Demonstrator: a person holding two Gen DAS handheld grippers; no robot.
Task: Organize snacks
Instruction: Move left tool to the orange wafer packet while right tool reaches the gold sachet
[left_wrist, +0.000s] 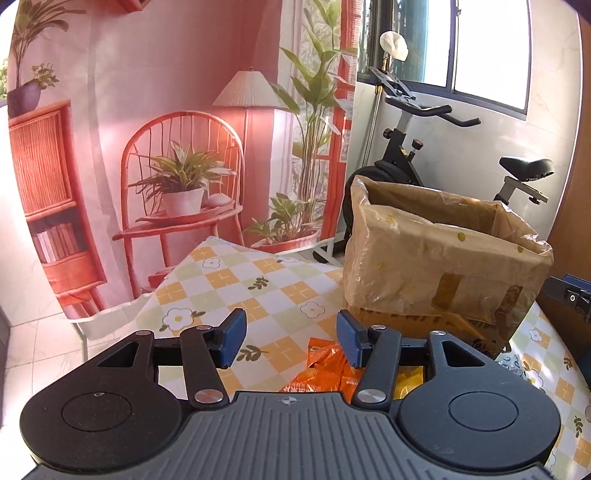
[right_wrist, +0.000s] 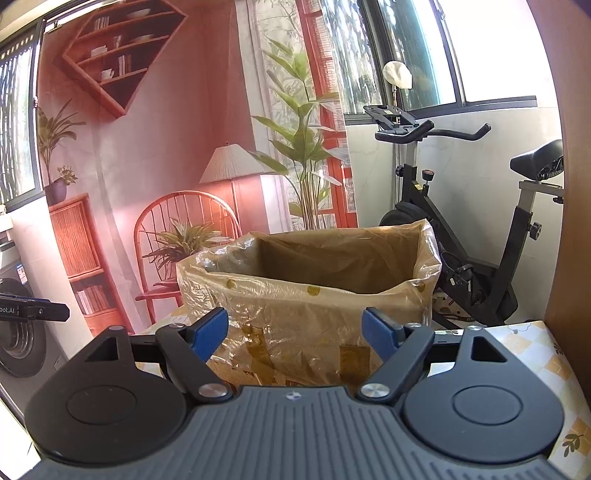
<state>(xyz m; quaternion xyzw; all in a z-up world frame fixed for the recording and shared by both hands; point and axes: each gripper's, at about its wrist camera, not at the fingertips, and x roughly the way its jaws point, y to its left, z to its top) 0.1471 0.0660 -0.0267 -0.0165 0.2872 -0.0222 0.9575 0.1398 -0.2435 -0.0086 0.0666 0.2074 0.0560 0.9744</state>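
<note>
Orange snack packets (left_wrist: 325, 369) lie on the checked tablecloth (left_wrist: 258, 291), just below and between the blue pads of my left gripper (left_wrist: 291, 338), which is open and empty above them. A cardboard box lined with a clear plastic bag (left_wrist: 439, 258) stands at the right on the table. In the right wrist view the same box (right_wrist: 306, 295) is straight ahead, its top open. My right gripper (right_wrist: 295, 330) is open and empty, in front of the box's near wall.
An exercise bike (right_wrist: 472, 229) stands behind the box by the window. A pink printed backdrop (left_wrist: 166, 129) hangs behind the table. The other gripper's tip (left_wrist: 570, 295) shows at the right edge. A washing machine (right_wrist: 18, 332) stands at the far left.
</note>
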